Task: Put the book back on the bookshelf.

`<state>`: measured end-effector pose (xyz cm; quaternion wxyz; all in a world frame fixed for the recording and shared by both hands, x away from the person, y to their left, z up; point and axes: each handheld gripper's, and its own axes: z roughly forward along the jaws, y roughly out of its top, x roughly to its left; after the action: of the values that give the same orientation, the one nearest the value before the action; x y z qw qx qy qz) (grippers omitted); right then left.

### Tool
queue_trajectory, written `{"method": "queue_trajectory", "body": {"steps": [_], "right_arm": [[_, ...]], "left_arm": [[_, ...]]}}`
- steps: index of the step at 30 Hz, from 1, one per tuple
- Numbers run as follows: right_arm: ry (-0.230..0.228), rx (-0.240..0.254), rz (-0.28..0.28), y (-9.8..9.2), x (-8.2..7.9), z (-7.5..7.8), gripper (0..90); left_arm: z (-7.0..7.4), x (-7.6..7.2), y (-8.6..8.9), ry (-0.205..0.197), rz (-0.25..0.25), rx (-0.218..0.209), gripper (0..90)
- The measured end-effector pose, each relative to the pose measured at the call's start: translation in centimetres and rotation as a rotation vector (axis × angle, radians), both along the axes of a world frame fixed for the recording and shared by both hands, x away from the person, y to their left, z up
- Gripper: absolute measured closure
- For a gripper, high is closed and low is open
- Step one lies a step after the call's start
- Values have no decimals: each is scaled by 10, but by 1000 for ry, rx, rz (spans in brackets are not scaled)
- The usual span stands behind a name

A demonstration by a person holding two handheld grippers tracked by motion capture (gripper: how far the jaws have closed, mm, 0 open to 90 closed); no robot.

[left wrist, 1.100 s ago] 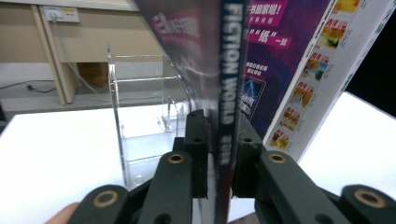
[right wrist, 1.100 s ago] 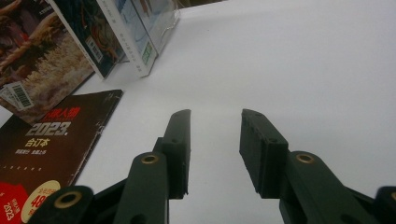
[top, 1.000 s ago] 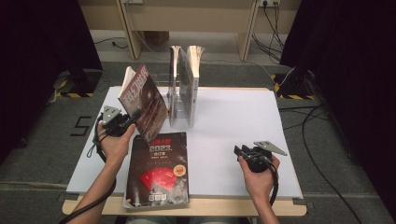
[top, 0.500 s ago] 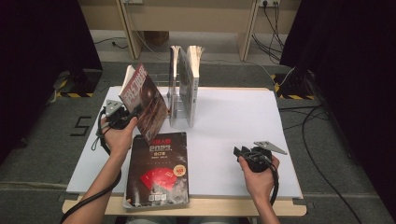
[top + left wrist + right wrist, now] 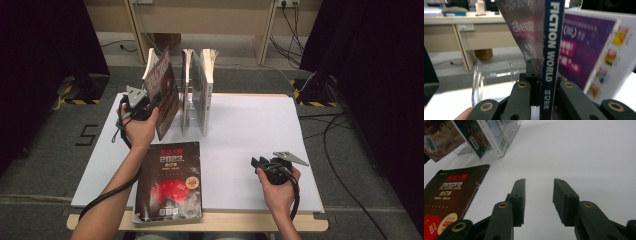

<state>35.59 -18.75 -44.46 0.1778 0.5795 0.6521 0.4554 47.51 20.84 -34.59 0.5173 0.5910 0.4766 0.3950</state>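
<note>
Your left hand-held gripper [image 5: 148,106] is clamping a magazine [image 5: 165,92] by its spine, holding it upright above the desk [image 5: 250,125], just left of the books standing in the clear rack [image 5: 192,122]. The left gripper view is giving you the spine text "FICTION WORLD" and the jaws pinched on it; the high view isn't resolving that. Rack edges are hard to make out. Your right hand-held gripper [image 5: 539,192] is sitting open on nothing, near the flat-lying red magazine [image 5: 170,182], whose lower half is getting cropped there.
</note>
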Motion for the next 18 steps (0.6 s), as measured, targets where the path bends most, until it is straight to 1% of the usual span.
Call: {"method": "queue_trajectory", "body": {"steps": [1, 4, 9, 10, 11, 14, 15, 17, 18], "right_arm": [[0, 1, 0, 0, 0, 0, 634], [1, 1, 2, 1, 0, 0, 634], [3, 3, 2, 0, 0, -1, 634], [-2, -7, 2, -1, 0, -1, 634], [3, 1, 4, 0, 0, -2, 634], [4, 0, 7, 0, 0, -2, 634], [4, -4, 7, 0, 0, -2, 634], [4, -6, 8, 0, 0, -3, 634], [6, -5, 8, 0, 0, -3, 634]], "left_arm": [[1, 4, -2, -6, 7, 3, 840], [-1, 15, -8, -17, 32, 30, 839], [-11, 29, -14, -3, 67, 67, 839], [-14, 31, -15, 0, 72, 71, 839], [-17, 33, -16, 4, 74, 68, 838], [-27, 36, -18, 11, 80, 68, 838], [-29, 37, -19, 17, 80, 74, 838], [-32, 39, -20, 18, 84, 78, 838], [-31, 40, -21, 15, 88, 82, 838]]}}
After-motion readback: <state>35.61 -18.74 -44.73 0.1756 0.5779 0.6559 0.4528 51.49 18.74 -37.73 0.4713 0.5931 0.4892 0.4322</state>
